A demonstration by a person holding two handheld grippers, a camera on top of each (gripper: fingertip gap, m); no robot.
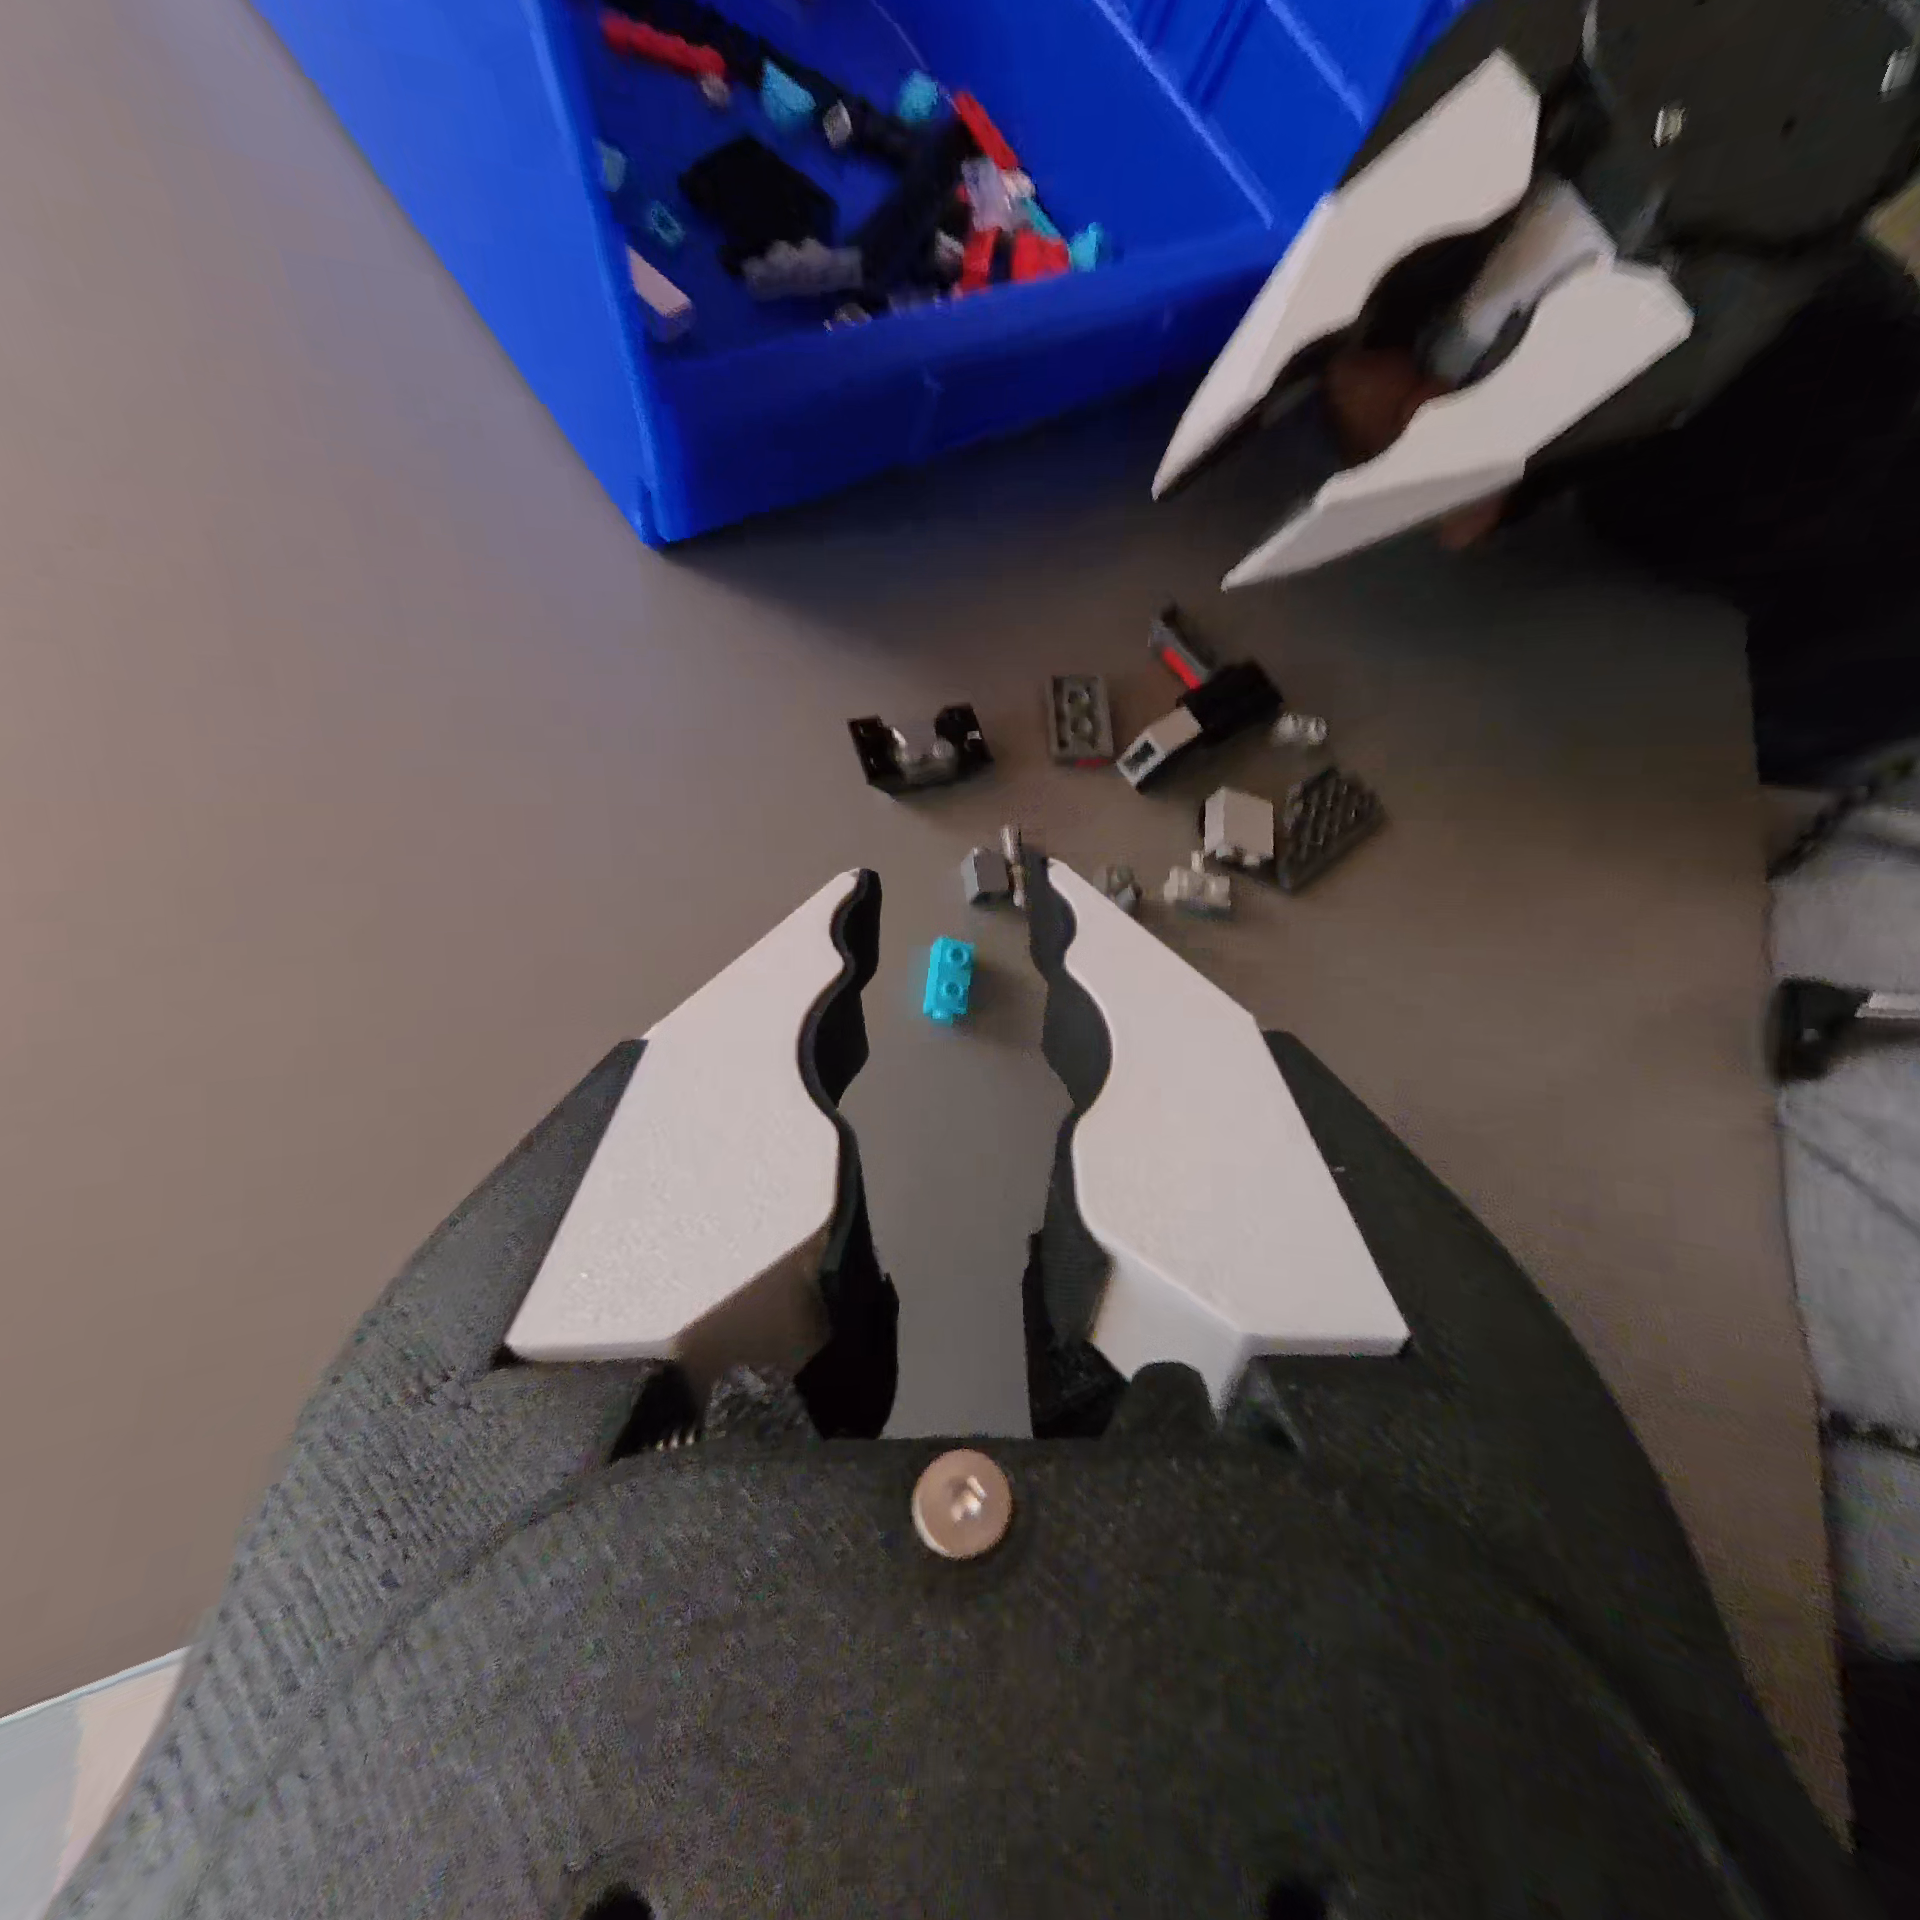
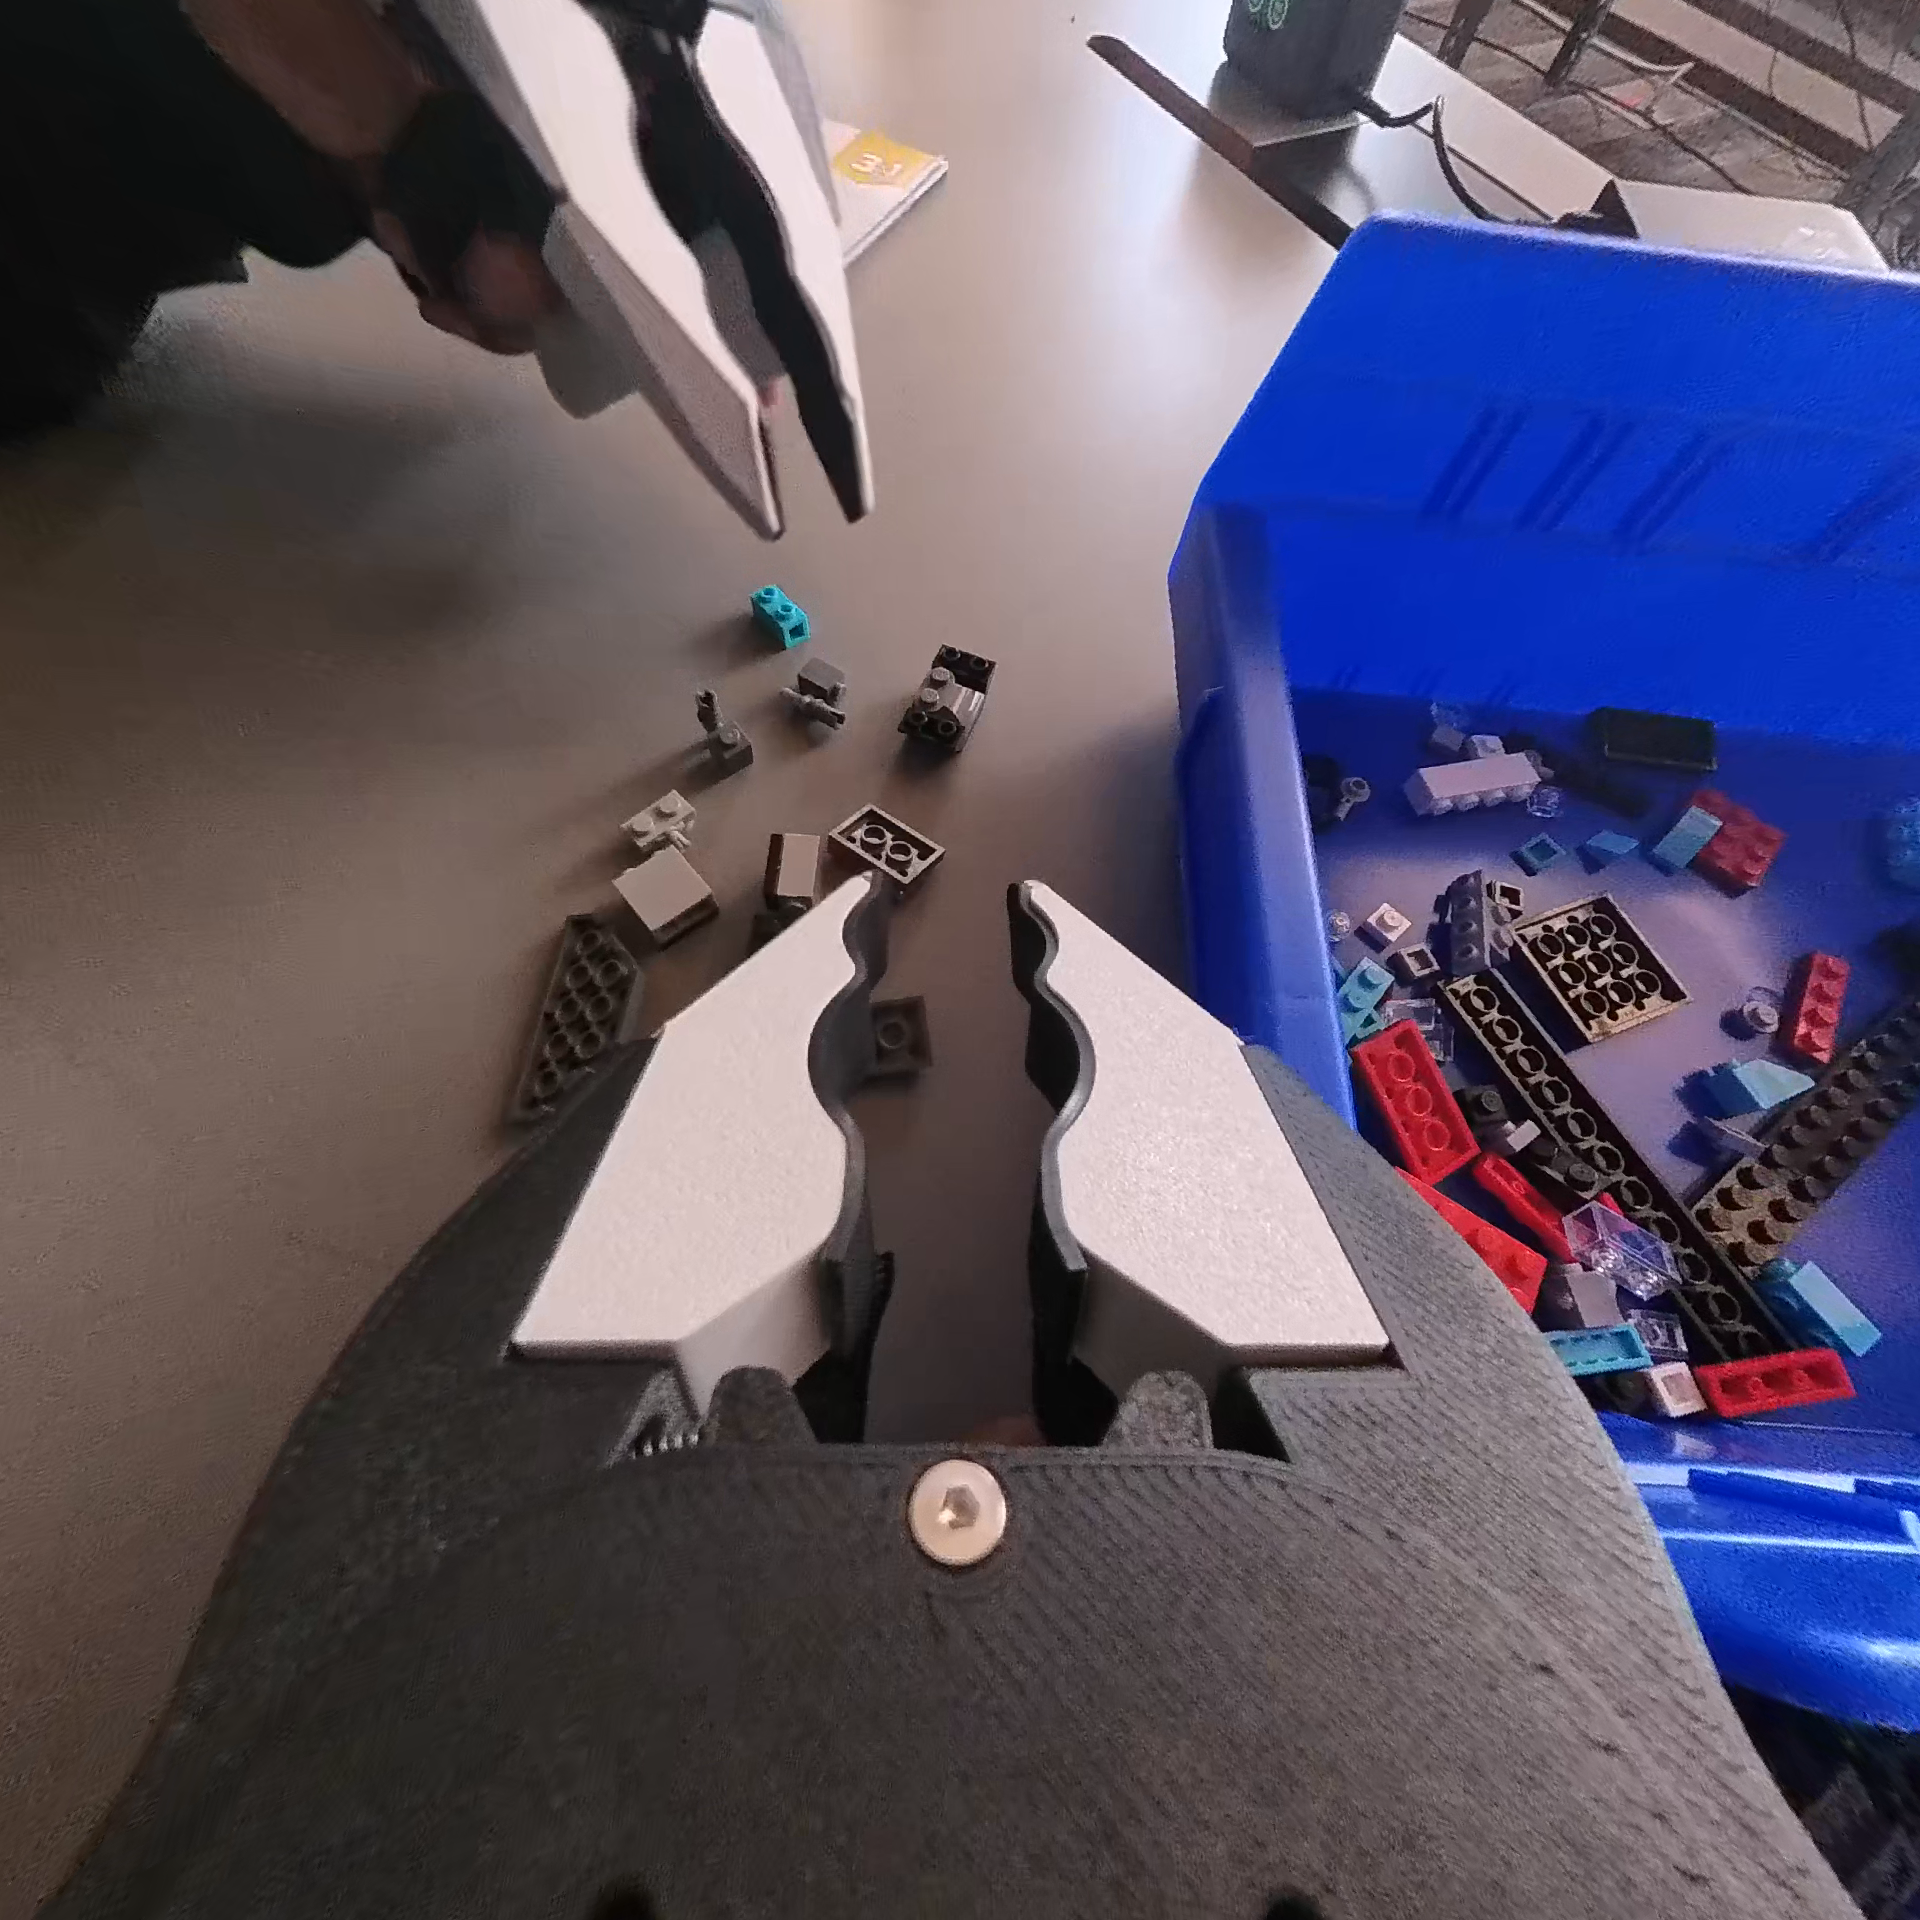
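The left tongs (image 1: pixel 953 883) are seen parted and empty at the centre of the left wrist view, held above the grey surface (image 1: pixel 312 831). A small teal brick (image 1: pixel 949 979) lies on the surface in the gap between their tips, touching neither finger, its long axis running roughly along the line of the fingers. Just beyond the tips a small grey piece (image 1: pixel 987 875) is found, close to the right-hand fingertip. Of the two, the left tongs are the nearer to the teal brick.

The right tongs (image 2: pixel 940 888) are likewise parted and empty at the centre of the right wrist view. A small dark square plate (image 2: pixel 896 1034) lies on the surface between their fingers, close to the left-hand one. A dark two-by-two plate (image 2: pixel 886 847) sits just past the left tip, and a dark wedge plate (image 2: pixel 577 1013) lies at lower left of the loose pieces.

At the right of that view a blue bin (image 2: pixel 1247 727) stands on the surface, just beside the right tongs. Red, black, teal, grey and clear bricks are heaped in it, among them a long black strip (image 2: pixel 1590 1143). A booklet (image 2: pixel 883 182) lies at the upper left.
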